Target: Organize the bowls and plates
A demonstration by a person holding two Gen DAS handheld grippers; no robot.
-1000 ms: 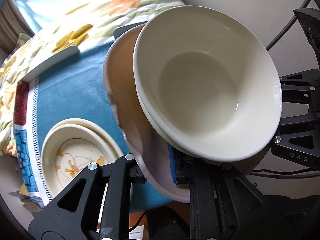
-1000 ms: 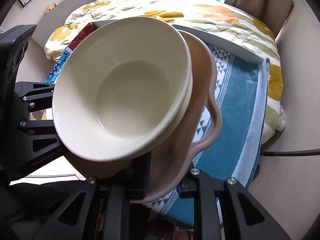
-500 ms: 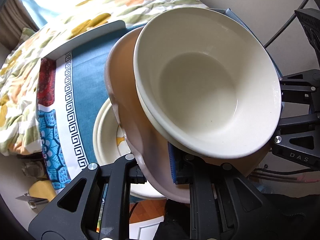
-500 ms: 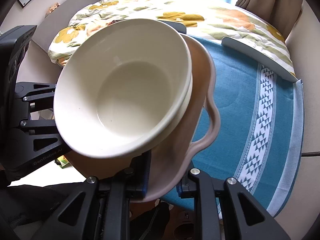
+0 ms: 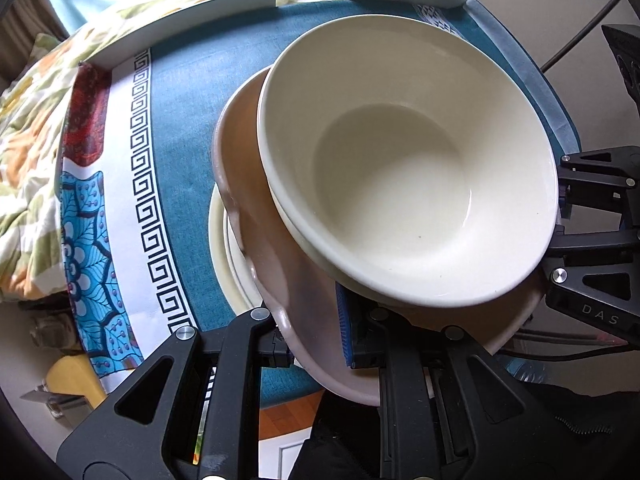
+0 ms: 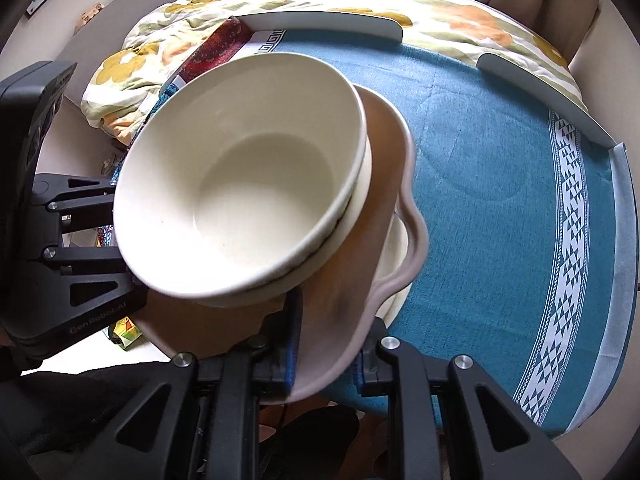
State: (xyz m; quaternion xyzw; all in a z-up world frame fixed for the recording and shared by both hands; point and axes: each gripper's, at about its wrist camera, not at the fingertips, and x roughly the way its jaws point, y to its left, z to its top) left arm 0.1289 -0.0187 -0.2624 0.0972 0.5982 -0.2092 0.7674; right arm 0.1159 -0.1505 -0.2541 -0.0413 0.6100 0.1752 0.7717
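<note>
A pinkish-brown scalloped plate (image 5: 276, 280) carries stacked cream bowls (image 5: 404, 168). My left gripper (image 5: 316, 344) is shut on its near rim. My right gripper (image 6: 328, 356) is shut on the opposite rim of the same plate (image 6: 384, 200), with the bowls (image 6: 248, 184) above it. The stack hangs tilted just above a cream plate (image 5: 228, 264) lying on the table, whose edge also shows under the scalloped rim in the right wrist view (image 6: 396, 256).
The round table has a teal cloth (image 6: 500, 184) with a white patterned border (image 5: 152, 200). White rails (image 6: 320, 20) line its far edge. A floral quilt (image 6: 440, 8) lies behind. The other gripper's black body (image 5: 592, 248) sits beside the stack.
Both grippers have carried the plate and bowls over the table, so the stack now hangs over the cream plate. The grips have not changed.
</note>
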